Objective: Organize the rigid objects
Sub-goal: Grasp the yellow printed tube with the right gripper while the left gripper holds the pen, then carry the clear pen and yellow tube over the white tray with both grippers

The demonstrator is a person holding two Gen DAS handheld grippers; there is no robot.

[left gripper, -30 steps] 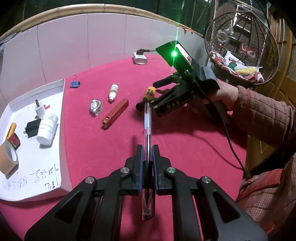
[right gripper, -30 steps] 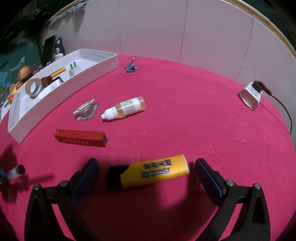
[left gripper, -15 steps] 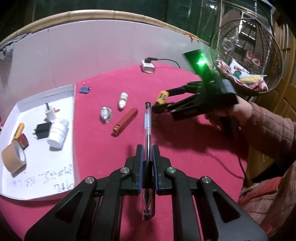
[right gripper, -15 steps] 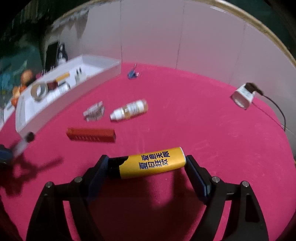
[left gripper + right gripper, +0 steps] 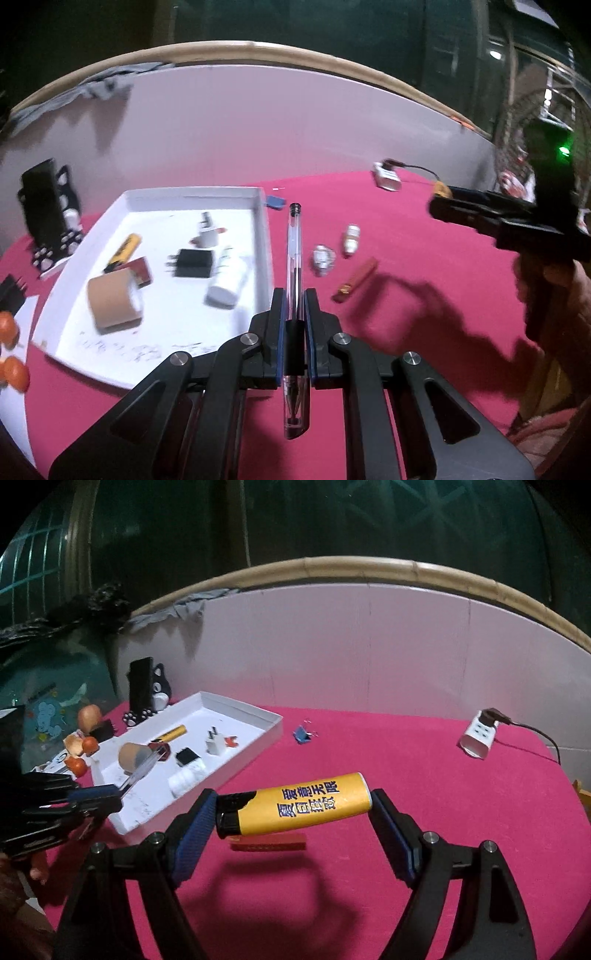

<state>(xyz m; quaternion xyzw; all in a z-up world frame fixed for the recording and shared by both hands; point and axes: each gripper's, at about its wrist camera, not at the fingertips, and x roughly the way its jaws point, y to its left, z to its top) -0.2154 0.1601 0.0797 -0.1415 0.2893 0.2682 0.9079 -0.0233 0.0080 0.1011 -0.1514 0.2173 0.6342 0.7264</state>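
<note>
On the red worktop (image 5: 406,775), the right hand-held gripper (image 5: 291,812) has clamped the yellow lighter (image 5: 299,805) endwise and lifted it; the left hand-held gripper (image 5: 294,317), closed on the pen (image 5: 294,266), has swung toward the white tray (image 5: 162,332), blurring its contents.

The white tray (image 5: 264,236) is crowded: a tape roll (image 5: 112,297), a black adapter (image 5: 192,263) and a white bottle (image 5: 229,280) fill its middle, while its near corner is bare. Beside its right wall, a dropper bottle (image 5: 351,240), a foil piece (image 5: 322,258) and a red box (image 5: 356,278) block the red bench (image 5: 424,295). The near right part is open.
</note>
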